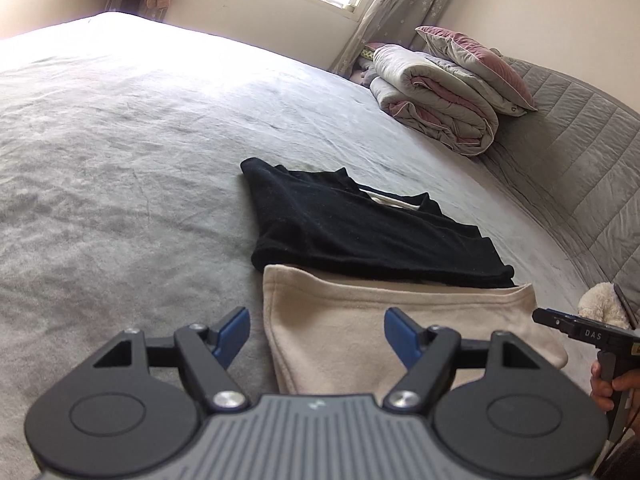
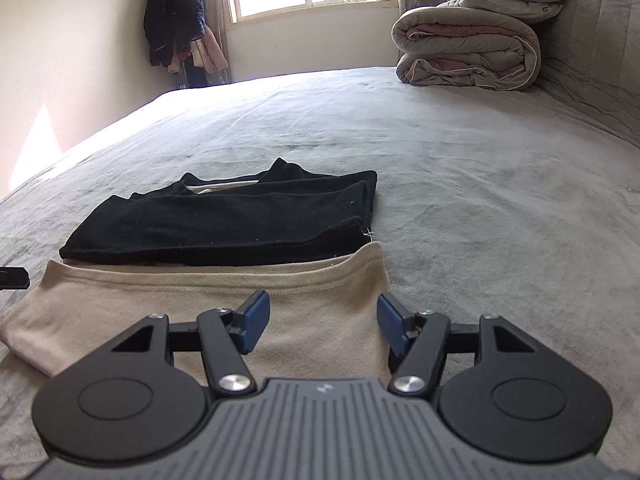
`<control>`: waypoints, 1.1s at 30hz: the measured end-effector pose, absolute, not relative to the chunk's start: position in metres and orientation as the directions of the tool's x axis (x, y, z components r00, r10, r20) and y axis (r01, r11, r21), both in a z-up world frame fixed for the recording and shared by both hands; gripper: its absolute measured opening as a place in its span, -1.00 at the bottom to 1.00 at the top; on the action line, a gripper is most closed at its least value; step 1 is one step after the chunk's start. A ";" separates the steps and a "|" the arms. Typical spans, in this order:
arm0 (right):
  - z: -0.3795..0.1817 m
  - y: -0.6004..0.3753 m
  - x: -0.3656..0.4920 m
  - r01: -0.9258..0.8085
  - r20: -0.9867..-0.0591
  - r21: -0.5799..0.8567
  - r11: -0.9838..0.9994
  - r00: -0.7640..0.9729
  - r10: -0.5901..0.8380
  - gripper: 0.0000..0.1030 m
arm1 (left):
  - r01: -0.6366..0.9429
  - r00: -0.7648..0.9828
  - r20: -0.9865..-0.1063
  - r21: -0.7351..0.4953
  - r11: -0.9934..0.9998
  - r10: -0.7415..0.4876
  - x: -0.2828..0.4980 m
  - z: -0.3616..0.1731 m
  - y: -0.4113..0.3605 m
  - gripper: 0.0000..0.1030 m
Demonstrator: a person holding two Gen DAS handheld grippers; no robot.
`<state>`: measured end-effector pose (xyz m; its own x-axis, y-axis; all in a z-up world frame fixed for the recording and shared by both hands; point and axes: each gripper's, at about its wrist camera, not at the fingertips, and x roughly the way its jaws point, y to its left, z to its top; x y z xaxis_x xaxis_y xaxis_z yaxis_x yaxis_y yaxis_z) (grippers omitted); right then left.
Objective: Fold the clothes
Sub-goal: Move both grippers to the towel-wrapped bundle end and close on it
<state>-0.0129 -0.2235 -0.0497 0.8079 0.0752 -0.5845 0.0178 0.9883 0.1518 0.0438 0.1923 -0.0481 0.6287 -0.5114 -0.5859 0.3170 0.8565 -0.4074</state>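
Partly hidden under the black garment (image 2: 224, 220), the beige garment (image 2: 200, 320); both grippers' fingers released

bed (image 2: 460, 168): grey cover, wrinkled | black garment (image 2: 224, 216) folded | beige garment (image 2: 192, 304) touching its near edge | rolled quilt (image 2: 468, 52) far corner

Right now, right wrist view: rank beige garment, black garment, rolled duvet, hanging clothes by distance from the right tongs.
1. Beige garment: directly under the open right tongs.
2. Black garment: just beyond, overlapping the beige one's far edge.
3. Rolled duvet: far right, on the bed by the headboard.
4. Hanging clothes: far left corner, past the bed's edge.
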 end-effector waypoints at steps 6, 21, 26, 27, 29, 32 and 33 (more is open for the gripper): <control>-0.046 -0.246 -0.023 0.050 -0.629 0.290 0.956 0.763 0.150 0.25 | 0.263 0.571 -0.596 -0.518 0.814 -0.564 0.043 -0.051 0.209 0.46; -0.066 -0.310 -0.037 0.192 -0.651 0.665 0.722 0.622 0.435 0.22 | 0.025 0.318 -0.607 -0.763 0.646 -0.728 0.051 -0.084 0.254 0.17; -0.076 -0.319 -0.040 0.213 -0.624 0.725 0.655 0.605 0.494 0.18 | -0.002 0.255 -0.598 -0.786 0.618 -0.760 0.049 -0.096 0.246 -0.07; -0.077 -0.320 -0.040 0.212 -0.619 0.732 0.648 0.604 0.501 0.18 | 0.000 0.252 -0.595 -0.789 0.615 -0.763 0.049 -0.097 0.244 -0.07; -0.079 -0.320 -0.040 0.209 -0.611 0.740 0.639 0.604 0.511 0.18 | -0.002 0.247 -0.587 -0.796 0.605 -0.771 0.050 -0.100 0.239 -0.07; -0.081 -0.319 -0.038 0.198 -0.595 0.753 0.627 0.611 0.521 0.18 | -0.004 0.241 -0.575 -0.806 0.592 -0.782 0.053 -0.103 0.232 -0.07; -0.082 -0.320 -0.038 0.196 -0.587 0.760 0.619 0.615 0.526 0.18 | -0.003 0.240 -0.572 -0.808 0.589 -0.784 0.054 -0.104 0.229 -0.07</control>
